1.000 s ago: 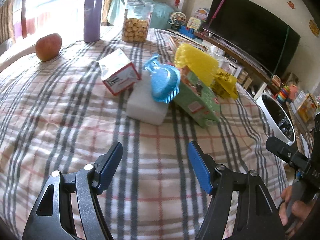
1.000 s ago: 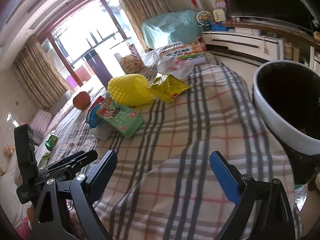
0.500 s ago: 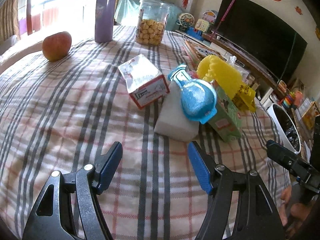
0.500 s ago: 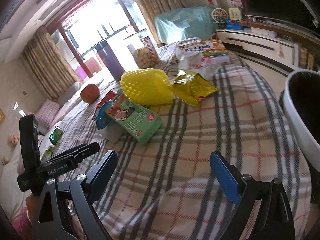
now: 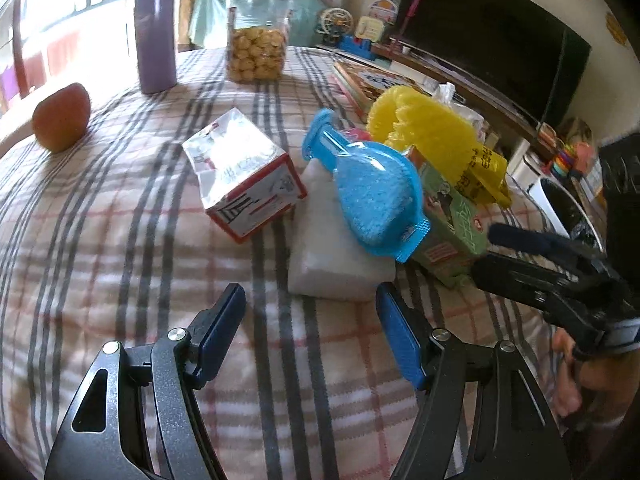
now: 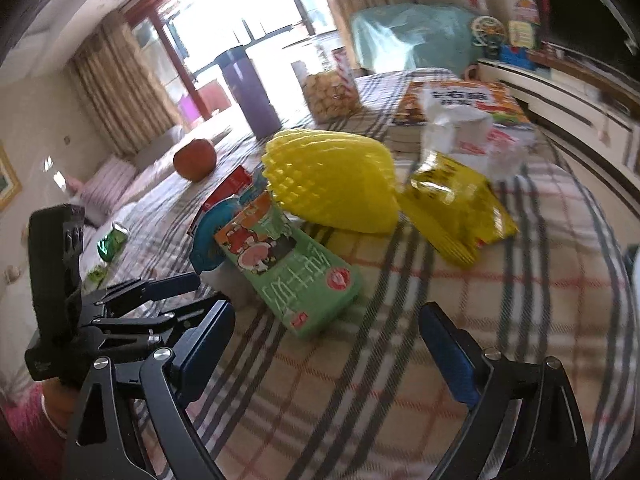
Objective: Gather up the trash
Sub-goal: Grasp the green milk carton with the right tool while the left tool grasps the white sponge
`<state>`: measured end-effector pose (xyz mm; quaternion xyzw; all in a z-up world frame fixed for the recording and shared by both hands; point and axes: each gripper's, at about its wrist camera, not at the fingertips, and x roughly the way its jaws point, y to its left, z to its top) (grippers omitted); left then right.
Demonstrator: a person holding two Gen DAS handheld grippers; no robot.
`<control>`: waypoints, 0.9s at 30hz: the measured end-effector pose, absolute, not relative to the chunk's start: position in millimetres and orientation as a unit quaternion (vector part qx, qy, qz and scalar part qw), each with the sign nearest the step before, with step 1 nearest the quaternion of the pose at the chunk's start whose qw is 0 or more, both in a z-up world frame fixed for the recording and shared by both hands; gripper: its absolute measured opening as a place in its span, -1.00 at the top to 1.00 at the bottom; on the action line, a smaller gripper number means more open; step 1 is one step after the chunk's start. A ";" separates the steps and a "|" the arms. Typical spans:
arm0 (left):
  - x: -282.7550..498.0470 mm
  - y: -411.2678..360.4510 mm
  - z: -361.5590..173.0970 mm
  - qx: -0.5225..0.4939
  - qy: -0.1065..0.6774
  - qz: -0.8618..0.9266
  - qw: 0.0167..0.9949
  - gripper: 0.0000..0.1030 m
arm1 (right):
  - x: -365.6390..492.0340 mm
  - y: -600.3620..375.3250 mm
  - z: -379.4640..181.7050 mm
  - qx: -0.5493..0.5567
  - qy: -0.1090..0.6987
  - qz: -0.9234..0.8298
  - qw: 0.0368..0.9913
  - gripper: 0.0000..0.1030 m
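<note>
Trash lies in a heap on the plaid tablecloth (image 5: 120, 240): a red and white carton (image 5: 244, 180), a white foam block (image 5: 332, 256), a blue blister pack (image 5: 376, 192), a green carton (image 6: 292, 272), a yellow foam net (image 6: 332, 180) and a yellow snack bag (image 6: 456, 208). My left gripper (image 5: 312, 328) is open and empty, just short of the foam block. My right gripper (image 6: 324, 344) is open and empty, just short of the green carton (image 5: 452, 228). It also shows at the right of the left wrist view (image 5: 560, 264).
An apple (image 5: 60, 118), a purple flask (image 5: 155, 28) and a jar of snacks (image 5: 258, 36) stand at the far side. Books (image 6: 460, 104) and a crumpled white bag (image 6: 460, 128) lie behind the heap. A white bin (image 5: 560, 208) stands beside the table's right edge.
Both grippers have moved closer to the trash heap. The bin has slid out of the right wrist view. Both stay open.
</note>
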<state>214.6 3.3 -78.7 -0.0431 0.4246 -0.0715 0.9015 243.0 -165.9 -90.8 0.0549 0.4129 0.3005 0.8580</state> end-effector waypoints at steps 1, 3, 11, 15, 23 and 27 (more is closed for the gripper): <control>215.9 2.0 -78.9 -0.041 0.424 -0.078 0.901 -0.34 | 246.1 -162.0 -91.9 0.047 0.414 0.305 0.856 -0.77; 217.1 -0.1 -78.5 -0.038 0.422 -0.087 0.902 -0.34 | 251.4 -153.9 -94.4 0.036 0.418 0.311 0.853 -0.61; 218.2 -10.2 -77.2 -0.036 0.419 -0.113 0.900 0.06 | 247.9 -160.8 -100.6 0.046 0.429 0.312 0.846 -0.16; 217.2 -17.1 -75.0 -0.049 0.416 -0.133 0.898 0.54 | 236.3 -178.3 -96.8 0.066 0.425 0.301 0.851 -0.12; 189.6 -41.2 -61.3 -0.018 0.390 -0.170 0.905 0.84 | 207.9 -227.0 -92.0 0.110 0.421 0.257 0.863 -0.09; 177.4 -46.8 -63.4 -0.005 0.401 -0.177 0.899 0.84 | 193.3 -250.2 -92.5 0.119 0.424 0.242 0.864 -0.09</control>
